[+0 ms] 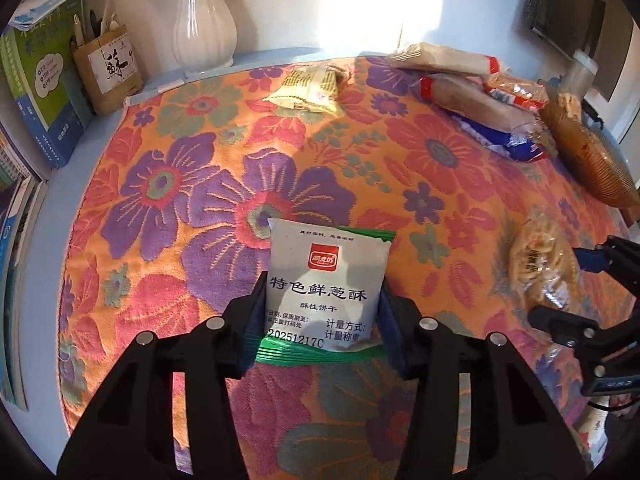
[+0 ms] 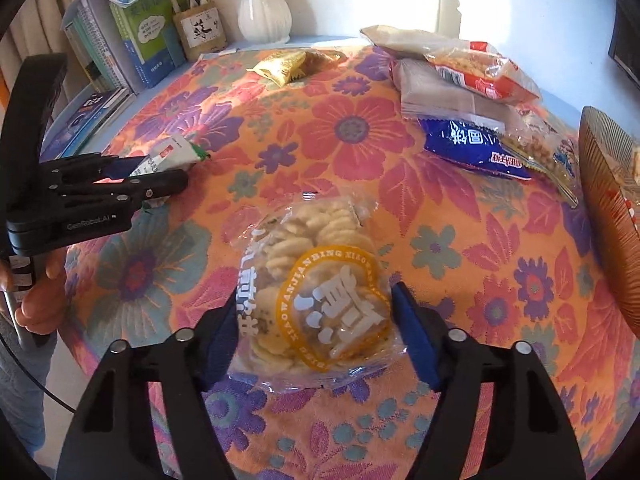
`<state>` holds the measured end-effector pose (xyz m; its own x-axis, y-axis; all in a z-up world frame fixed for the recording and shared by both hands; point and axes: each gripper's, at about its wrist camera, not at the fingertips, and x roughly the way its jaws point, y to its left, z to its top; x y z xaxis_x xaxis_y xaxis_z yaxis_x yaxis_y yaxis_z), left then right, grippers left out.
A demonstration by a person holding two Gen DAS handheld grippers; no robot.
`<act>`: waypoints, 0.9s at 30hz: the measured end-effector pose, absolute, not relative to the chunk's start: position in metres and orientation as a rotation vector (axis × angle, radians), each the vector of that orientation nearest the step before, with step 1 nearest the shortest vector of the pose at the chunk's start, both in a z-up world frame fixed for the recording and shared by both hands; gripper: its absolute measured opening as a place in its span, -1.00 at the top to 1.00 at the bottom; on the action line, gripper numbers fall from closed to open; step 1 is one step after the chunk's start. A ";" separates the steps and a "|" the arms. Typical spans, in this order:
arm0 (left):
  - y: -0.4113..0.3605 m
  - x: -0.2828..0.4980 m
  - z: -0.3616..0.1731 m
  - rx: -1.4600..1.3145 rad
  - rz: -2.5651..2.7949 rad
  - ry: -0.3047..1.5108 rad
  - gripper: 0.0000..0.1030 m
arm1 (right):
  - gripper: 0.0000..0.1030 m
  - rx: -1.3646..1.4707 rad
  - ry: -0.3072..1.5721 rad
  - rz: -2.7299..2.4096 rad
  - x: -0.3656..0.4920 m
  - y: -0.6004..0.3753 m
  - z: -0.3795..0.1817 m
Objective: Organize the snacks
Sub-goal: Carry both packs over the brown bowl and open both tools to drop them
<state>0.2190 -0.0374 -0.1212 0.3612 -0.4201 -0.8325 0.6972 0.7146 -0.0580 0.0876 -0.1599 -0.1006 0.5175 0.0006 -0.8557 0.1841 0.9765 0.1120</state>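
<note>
My left gripper point(image 1: 322, 320) is shut on a white snack packet point(image 1: 326, 284) with green edges and holds it upright over the floral cloth point(image 1: 192, 152). Seen from the right wrist, the left gripper point(image 2: 160, 170) and its white packet point(image 2: 172, 152) are at the left. My right gripper point(image 2: 318, 332) has both blue pads pressed against a clear bag of round crackers point(image 2: 316, 280) with a yellow ring label. In the left wrist view the right gripper point(image 1: 576, 292) and the cracker bag point(image 1: 540, 268) are at the right edge.
A yellow packet point(image 2: 288, 65) lies at the back. Several snack bags are piled at back right point(image 2: 460, 80), with a blue packet point(image 2: 472, 148) in front. A brown ribbed basket point(image 2: 612, 208) stands at the right edge. Books point(image 2: 132, 40), pen holder point(image 2: 200, 28), white vase point(image 2: 264, 4) line the back. A hand point(image 2: 40, 300) holds the left handle.
</note>
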 end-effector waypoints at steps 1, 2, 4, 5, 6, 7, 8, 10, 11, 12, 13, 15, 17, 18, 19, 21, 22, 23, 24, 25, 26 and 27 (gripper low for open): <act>-0.037 0.216 -0.118 0.325 -0.746 0.952 0.04 | -0.30 0.204 1.016 -0.111 0.085 -0.161 -0.099; -0.038 0.212 -0.114 0.323 -0.756 0.940 0.04 | -0.30 0.211 1.008 -0.112 0.083 -0.162 -0.096; -0.043 0.205 -0.107 0.322 -0.770 0.922 0.04 | -0.29 0.228 0.983 -0.115 0.077 -0.165 -0.087; -0.046 0.202 -0.103 0.319 -0.781 0.913 0.04 | -0.29 0.235 0.970 -0.116 0.073 -0.167 -0.082; -0.049 0.197 -0.096 0.316 -0.797 0.901 0.04 | -0.28 0.238 0.956 -0.119 0.069 -0.170 -0.077; -0.052 0.193 -0.091 0.317 -0.810 0.888 0.04 | -0.28 0.239 0.938 -0.127 0.063 -0.172 -0.069; -0.055 0.188 -0.085 0.318 -0.821 0.875 0.04 | -0.28 0.241 0.924 -0.134 0.059 -0.175 -0.063; -0.064 0.178 -0.070 0.321 -0.849 0.843 0.04 | -0.28 0.247 0.886 -0.155 0.047 -0.183 -0.048; -0.068 0.173 -0.064 0.322 -0.862 0.829 0.04 | -0.28 0.249 0.870 -0.168 0.042 -0.188 -0.041; -0.074 0.168 -0.056 0.323 -0.878 0.812 0.04 | -0.28 0.251 0.853 -0.181 0.037 -0.193 -0.035; -0.080 0.163 -0.049 0.325 -0.892 0.797 0.04 | -0.28 0.256 0.831 -0.201 0.030 -0.203 -0.025; -0.096 0.154 -0.034 0.329 -0.929 0.768 0.04 | -0.28 0.264 0.801 -0.238 0.019 -0.221 -0.014; -0.114 0.146 -0.021 0.343 -0.967 0.744 0.04 | -0.28 0.269 0.764 -0.298 0.006 -0.247 -0.001; -0.128 0.141 -0.013 0.355 -0.987 0.730 0.04 | -0.28 0.275 0.754 -0.318 0.002 -0.257 0.001; -0.140 0.137 -0.006 0.362 -1.007 0.722 0.04 | -0.28 0.290 0.742 -0.354 -0.004 -0.273 0.005; -0.169 0.129 0.007 0.363 -1.056 0.708 0.04 | -0.28 0.322 0.720 -0.412 -0.015 -0.303 0.009; -0.181 0.125 0.011 0.364 -1.076 0.700 0.04 | -0.28 0.342 0.707 -0.446 -0.022 -0.322 0.011; -0.193 0.121 0.015 0.367 -1.094 0.693 0.04 | -0.28 0.362 0.695 -0.475 -0.028 -0.338 0.012; -0.212 0.118 0.020 0.367 -1.115 0.692 0.04 | -0.28 0.388 0.682 -0.512 -0.036 -0.359 0.014; -0.225 0.116 0.022 0.365 -1.133 0.696 0.04 | -0.28 0.404 0.673 -0.532 -0.041 -0.369 0.015; -0.238 0.114 0.024 0.361 -1.150 0.702 0.04 | -0.28 0.434 0.657 -0.567 -0.048 -0.388 0.016; -0.257 0.112 0.025 0.357 -1.170 0.707 0.04 | -0.29 0.461 0.643 -0.594 -0.054 -0.403 0.015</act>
